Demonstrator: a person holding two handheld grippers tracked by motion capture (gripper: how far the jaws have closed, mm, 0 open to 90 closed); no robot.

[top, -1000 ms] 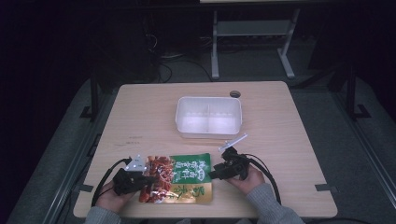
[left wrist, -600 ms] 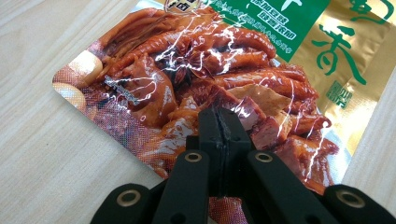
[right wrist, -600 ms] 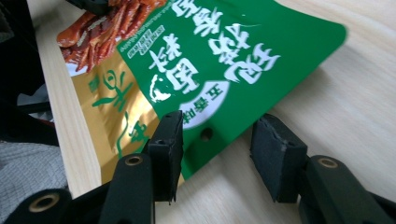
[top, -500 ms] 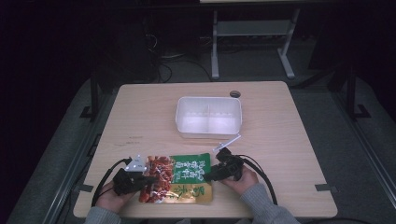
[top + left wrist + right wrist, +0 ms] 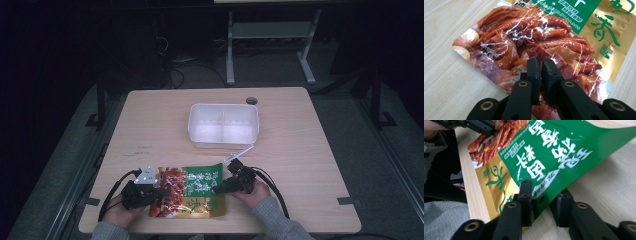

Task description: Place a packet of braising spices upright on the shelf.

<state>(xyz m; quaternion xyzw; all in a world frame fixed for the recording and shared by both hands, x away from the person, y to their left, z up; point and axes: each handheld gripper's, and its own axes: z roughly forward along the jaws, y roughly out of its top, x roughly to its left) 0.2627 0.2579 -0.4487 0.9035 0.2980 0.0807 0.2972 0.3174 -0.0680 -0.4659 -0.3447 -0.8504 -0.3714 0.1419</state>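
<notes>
At the near edge of the table point(image 5: 300, 150), the left claw point(image 5: 159, 192) has its jaws nearly together on the red left end of the snack packet point(image 5: 192, 190), just easing apart. Rightward, the right claw point(image 5: 220, 189) has been closing around the packet's green edge, pads not yet pressing. Farther off stands a white tray point(image 5: 223, 125).

Snack bag point(image 5: 192, 191) on table point(image 5: 150, 120) near edge; tray point(image 5: 223, 125) behind.

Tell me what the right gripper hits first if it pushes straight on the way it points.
The food packet: the right gripper already has its edge between the closing jaws. Beyond it lies the left gripper, though depth is hard to judge.
</notes>
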